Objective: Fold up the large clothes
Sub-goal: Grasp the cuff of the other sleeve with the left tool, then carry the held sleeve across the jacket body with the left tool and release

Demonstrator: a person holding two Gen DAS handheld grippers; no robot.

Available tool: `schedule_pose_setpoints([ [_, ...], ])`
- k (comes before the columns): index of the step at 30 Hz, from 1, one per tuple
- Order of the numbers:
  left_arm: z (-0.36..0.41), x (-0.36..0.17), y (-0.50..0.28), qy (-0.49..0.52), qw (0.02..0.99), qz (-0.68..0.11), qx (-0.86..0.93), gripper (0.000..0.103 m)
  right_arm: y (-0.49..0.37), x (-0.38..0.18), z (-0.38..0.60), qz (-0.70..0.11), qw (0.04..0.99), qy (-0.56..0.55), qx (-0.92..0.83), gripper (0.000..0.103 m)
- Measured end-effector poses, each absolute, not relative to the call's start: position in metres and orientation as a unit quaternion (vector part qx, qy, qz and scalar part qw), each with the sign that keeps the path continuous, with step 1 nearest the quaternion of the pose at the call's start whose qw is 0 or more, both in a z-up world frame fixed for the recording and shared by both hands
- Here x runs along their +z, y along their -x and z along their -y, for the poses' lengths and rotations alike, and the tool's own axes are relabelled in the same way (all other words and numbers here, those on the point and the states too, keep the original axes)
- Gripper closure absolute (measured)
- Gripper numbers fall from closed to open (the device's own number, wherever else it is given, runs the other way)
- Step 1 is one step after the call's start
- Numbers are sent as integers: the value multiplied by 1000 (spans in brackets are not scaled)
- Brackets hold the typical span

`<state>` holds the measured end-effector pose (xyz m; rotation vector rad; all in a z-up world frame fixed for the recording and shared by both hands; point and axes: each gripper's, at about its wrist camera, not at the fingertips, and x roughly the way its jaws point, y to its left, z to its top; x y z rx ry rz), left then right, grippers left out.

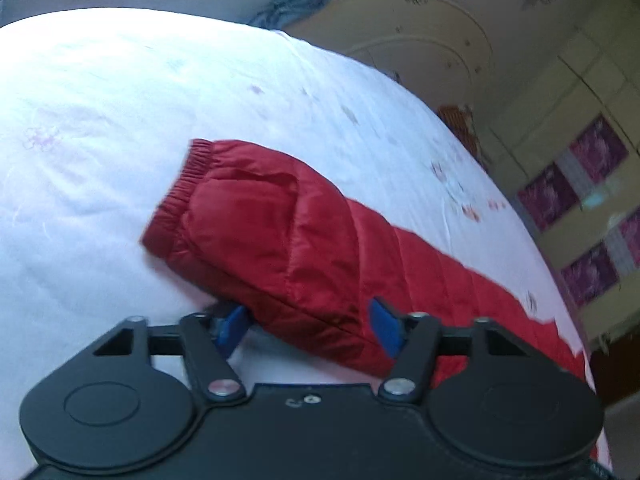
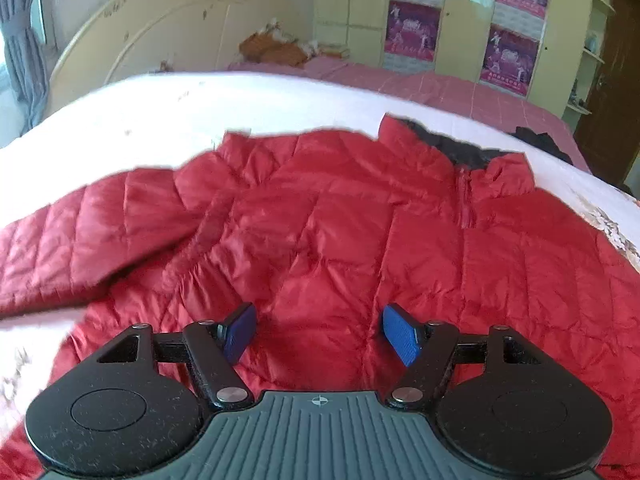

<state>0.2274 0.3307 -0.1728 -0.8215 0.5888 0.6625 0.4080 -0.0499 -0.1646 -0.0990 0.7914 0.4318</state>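
A red quilted puffer jacket lies front up on a bed with a white sheet. Its zip and dark-lined collar point away from me. One sleeve stretches out over the sheet, with its elastic cuff at the far end. My left gripper is open, with its blue pads on either side of that sleeve's near edge. My right gripper is open and empty, just above the jacket's lower front.
A cream curved headboard stands at the far end. A pink blanket and an orange plush toy lie beyond the white sheet. A cream wardrobe with purple posters and a dark door stand to the right.
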Motion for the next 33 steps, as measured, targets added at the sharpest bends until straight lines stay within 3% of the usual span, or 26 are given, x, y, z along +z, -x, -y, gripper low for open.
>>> schedule_pose_setpoints([
  [3, -336, -173, -227, 394, 821, -265, 317, 74, -412, -174, 46, -405, 888, 64, 208, 33],
  [6, -337, -167, -226, 386, 828, -258, 313, 88, -414, -176, 48, -404, 888, 61, 210, 33],
  [8, -332, -157, -232, 365, 842, -255, 305, 90, -412, -168, 55, -393, 894, 40, 209, 33],
  [14, -288, -107, -269, 258, 910, -237, 224, 91, -407, -148, 77, -374, 906, 19, 199, 33],
  [22, -162, -68, -353, 148, 960, -236, 30, 91, -399, -135, 123, -367, 915, -2, 166, 33],
  [33, 19, -119, -425, 31, 935, -307, -172, 91, -377, -131, 220, -370, 925, -35, 81, 32],
])
